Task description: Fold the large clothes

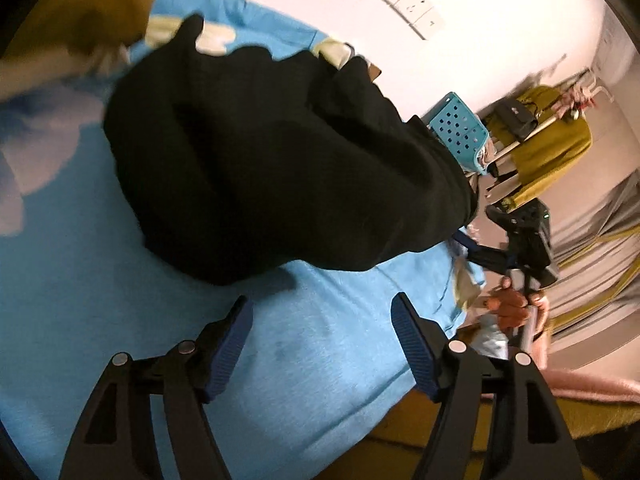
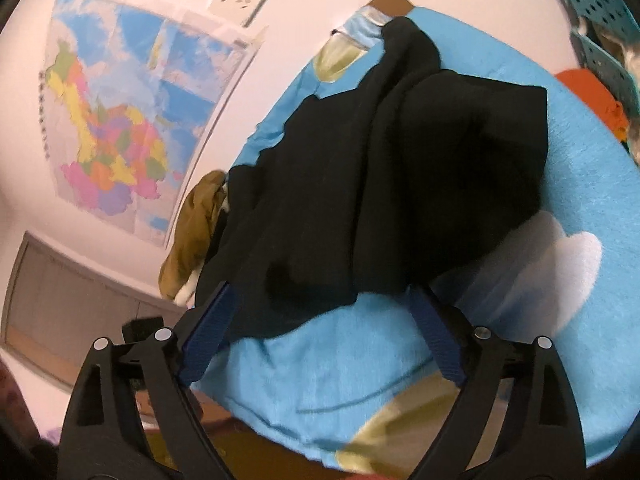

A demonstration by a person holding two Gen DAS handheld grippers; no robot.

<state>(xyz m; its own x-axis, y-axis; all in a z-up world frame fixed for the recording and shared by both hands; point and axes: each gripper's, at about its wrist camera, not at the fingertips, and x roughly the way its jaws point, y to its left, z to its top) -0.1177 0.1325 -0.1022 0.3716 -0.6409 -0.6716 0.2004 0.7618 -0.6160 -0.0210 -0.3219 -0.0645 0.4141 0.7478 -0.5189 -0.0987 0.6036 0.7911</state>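
1. A light blue fleece blanket with white cloud shapes [image 1: 328, 320], spread as the work surface, was recorded beneath everything else; its near edge [image 2: 320, 400] was seen overhanging a brown support.
2. A large black knit garment [image 1: 272, 168] was found lying loosely heaped on the blanket, one panel doubled over another [image 2: 400, 184], with edges uneven and no tidy rectangle formed. The fold was judged part-way, at the regrasp stage.
3. A colourful wall map [image 2: 124, 120] was noted on the pale wall beside the surface.
4. A turquoise perforated plastic basket [image 1: 460, 128] was logged beyond the garment's far side; it appears at the corner of the right view [image 2: 600, 12].
5. The left gripper [image 1: 322, 320] was recorded with blue ribbed pads spread wide, holding nothing, hovering over bare blanket just short of the garment's hem.
6. The right gripper [image 2: 324, 300] was likewise recorded wide apart and unloaded, its tips at the nearest black edge; contact could not be confirmed.
7. Next move, as judged: an edge or corner would need to be pinched by each tool, the cloth drawn flat, then another fold laid over.
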